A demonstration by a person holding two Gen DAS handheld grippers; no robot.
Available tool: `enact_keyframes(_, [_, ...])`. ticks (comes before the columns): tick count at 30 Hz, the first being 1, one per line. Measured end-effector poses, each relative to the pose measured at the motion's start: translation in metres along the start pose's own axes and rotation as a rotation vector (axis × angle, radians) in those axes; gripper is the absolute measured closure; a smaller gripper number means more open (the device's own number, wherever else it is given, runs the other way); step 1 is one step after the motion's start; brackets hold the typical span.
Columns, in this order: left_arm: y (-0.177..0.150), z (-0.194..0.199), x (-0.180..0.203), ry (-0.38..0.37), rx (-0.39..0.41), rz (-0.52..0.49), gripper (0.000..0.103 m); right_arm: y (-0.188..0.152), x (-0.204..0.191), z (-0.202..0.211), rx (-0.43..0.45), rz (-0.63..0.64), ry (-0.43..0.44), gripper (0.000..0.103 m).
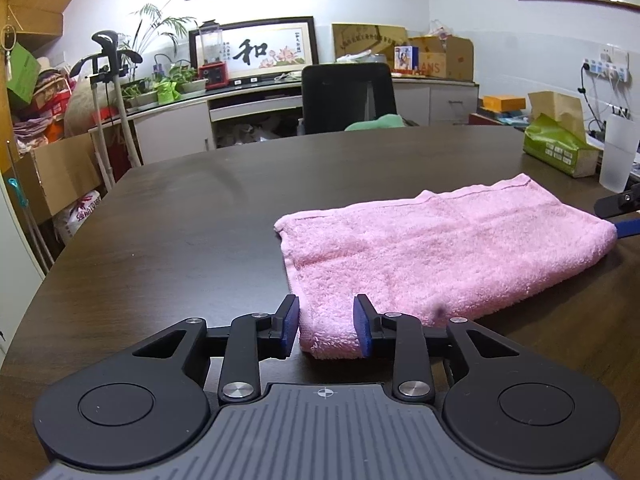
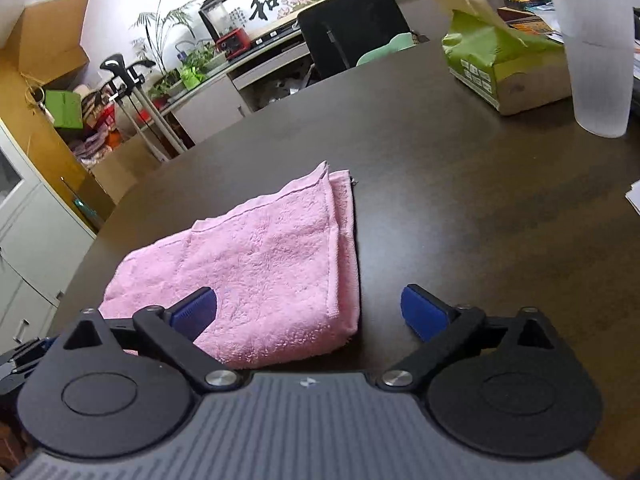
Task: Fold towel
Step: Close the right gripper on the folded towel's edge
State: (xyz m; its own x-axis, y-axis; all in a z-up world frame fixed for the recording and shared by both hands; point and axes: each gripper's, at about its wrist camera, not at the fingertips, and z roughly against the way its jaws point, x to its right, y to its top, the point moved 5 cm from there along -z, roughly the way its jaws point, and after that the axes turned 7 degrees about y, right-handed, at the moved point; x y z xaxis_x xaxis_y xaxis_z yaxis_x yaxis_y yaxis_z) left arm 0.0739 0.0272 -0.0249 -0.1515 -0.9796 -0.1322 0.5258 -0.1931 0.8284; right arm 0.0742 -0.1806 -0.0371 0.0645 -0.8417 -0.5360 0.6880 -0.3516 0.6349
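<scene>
— Lying folded on the dark surface (image 1: 200,216), that pink towel (image 1: 440,248)?
— Yes, layered, flat, near edge by both claws.
— Left claw (image 1: 329,326)?
— Partly parted, straddling the towel's near left corner; cannot tell whether pads press.
— Right claw (image 2: 310,314)?
— Spread wide, left finger over the towel's near right corner, right finger above bare surface.
— Beyond, far right?
— Green tissue box (image 2: 496,72), frosted cup (image 2: 596,48).

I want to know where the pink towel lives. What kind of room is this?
Probably a home office or study. A black office chair stands behind the dark wooden table, framed calligraphy leans on a long cabinet, and cardboard boxes are piled around.
</scene>
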Motion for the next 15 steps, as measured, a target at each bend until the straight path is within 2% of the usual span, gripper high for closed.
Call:
enact_keyframes(1, [0.0, 0.0, 0.0, 0.002, 0.003, -0.001, 0.053, 0.002, 0.0, -0.002, -0.006, -0.003, 0.003, 0.003])
enact_keyframes(2, [0.0, 0.001, 0.001, 0.004, 0.007, -0.002, 0.05, 0.006, 0.0, -0.006, -0.015, -0.009, 0.01, 0.003])
enact_keyframes(6, [0.001, 0.002, 0.003, 0.004, 0.02, -0.007, 0.05, 0.027, 0.003, -0.023, -0.055, -0.045, 0.033, 0.003])
enact_keyframes(11, [0.0, -0.002, 0.002, 0.0, 0.0, 0.004, 0.05, 0.044, -0.002, -0.043, -0.12, -0.029, 0.032, 0.006])
enact_keyframes(12, [0.0, -0.002, 0.001, -0.001, -0.005, 0.008, 0.05, 0.047, -0.004, -0.047, -0.135, -0.022, 0.034, 0.012])
enact_keyframes(14, [-0.001, -0.003, 0.0, -0.002, -0.012, 0.012, 0.048, 0.05, -0.006, -0.05, -0.151, -0.012, 0.025, 0.03])
enact_keyframes(15, [-0.001, -0.004, 0.0, 0.001, -0.014, 0.013, 0.047, 0.051, -0.006, -0.051, -0.155, -0.007, 0.009, 0.051])
